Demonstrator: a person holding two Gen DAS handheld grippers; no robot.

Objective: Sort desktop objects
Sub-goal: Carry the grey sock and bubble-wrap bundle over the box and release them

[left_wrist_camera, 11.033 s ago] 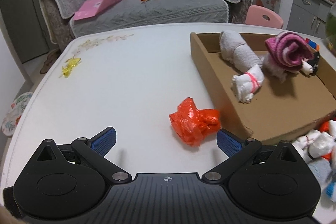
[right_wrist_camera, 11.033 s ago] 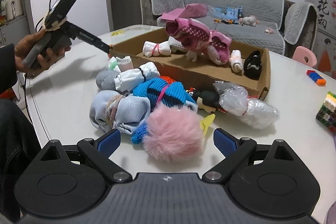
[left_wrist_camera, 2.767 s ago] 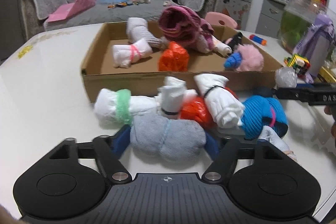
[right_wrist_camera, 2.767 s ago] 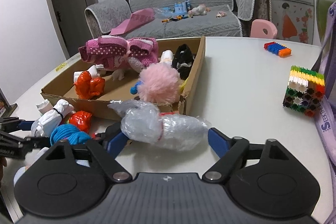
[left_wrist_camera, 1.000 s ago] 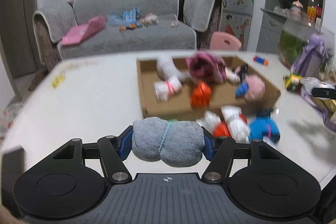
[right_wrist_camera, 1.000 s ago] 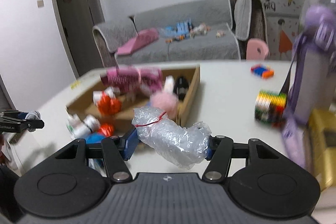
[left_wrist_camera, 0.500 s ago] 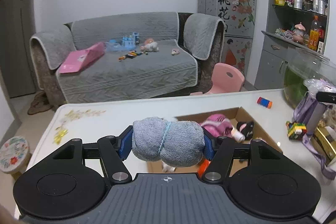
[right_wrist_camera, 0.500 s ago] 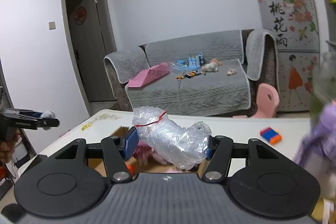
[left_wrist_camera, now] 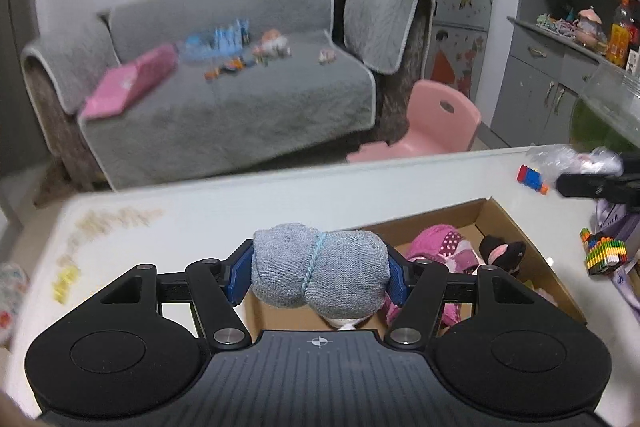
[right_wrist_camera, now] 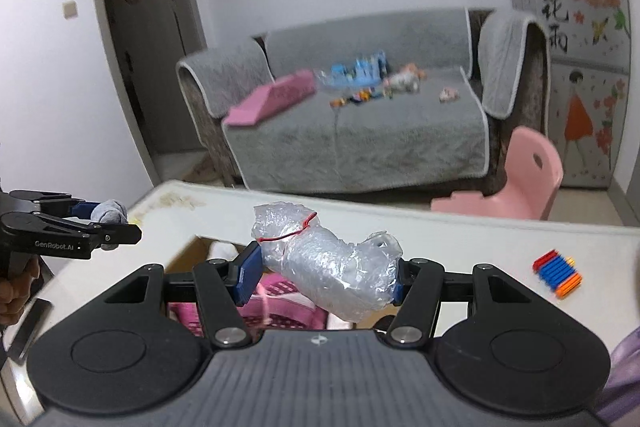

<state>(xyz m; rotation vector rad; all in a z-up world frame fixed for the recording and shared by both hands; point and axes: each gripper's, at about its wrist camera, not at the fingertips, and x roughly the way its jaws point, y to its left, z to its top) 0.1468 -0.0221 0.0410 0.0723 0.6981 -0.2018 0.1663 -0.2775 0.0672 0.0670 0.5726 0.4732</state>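
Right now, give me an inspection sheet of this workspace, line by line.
Surface: white table, mostly bare on its left side.
Job's things: grey rolled sock and clear plastic bundle held above the cardboard box; pink knit roll and black plush lie inside.
Clutter: coloured block stick, block cube, yellow bits.
Grippers: left gripper shut on the sock; right gripper shut on the bundle.
Cables: nothing seen.
Surroundings: grey sofa with toys, pink chair, door.
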